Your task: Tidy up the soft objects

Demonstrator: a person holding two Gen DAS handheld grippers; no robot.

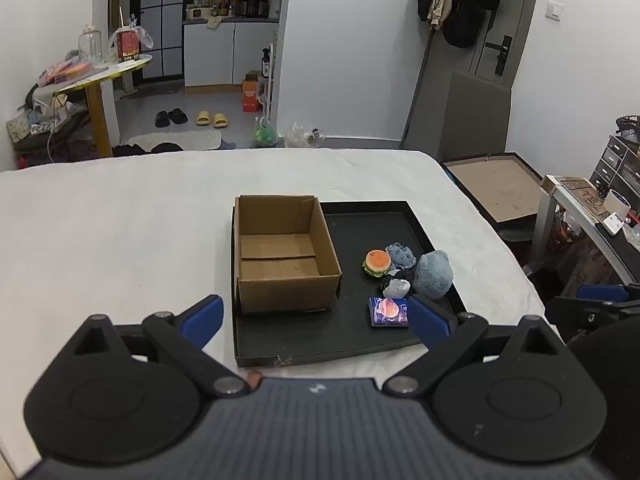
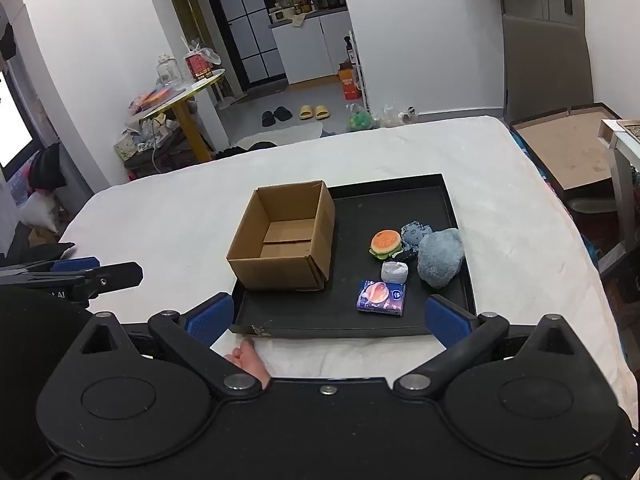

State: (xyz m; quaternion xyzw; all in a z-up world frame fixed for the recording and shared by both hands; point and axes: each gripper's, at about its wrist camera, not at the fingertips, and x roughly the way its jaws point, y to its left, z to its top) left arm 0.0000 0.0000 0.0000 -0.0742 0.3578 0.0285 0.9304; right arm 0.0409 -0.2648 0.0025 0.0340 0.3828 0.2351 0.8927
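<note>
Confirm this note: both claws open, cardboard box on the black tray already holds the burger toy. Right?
Not quite. The cardboard box is empty; the burger toy lies on the black tray beside it, as the right wrist view shows. Both claws, left and right, are open.

**Layout: tray and contents**

Tray (image 2: pixel 452 208) sits on the bed (image 2: pixel 160 220). Cardboard box (image 2: pixel 280 256) occupies the tray's left half. Right of it, a cluster: burger toy (image 2: pixel 385 243) far left, small plush (image 2: pixel 414 234) just right of it, large plush (image 2: pixel 440 258) rightmost, wrapped lump (image 2: pixel 395 271) nearer, tissue packet (image 2: pixel 381 298) nearest.
</note>
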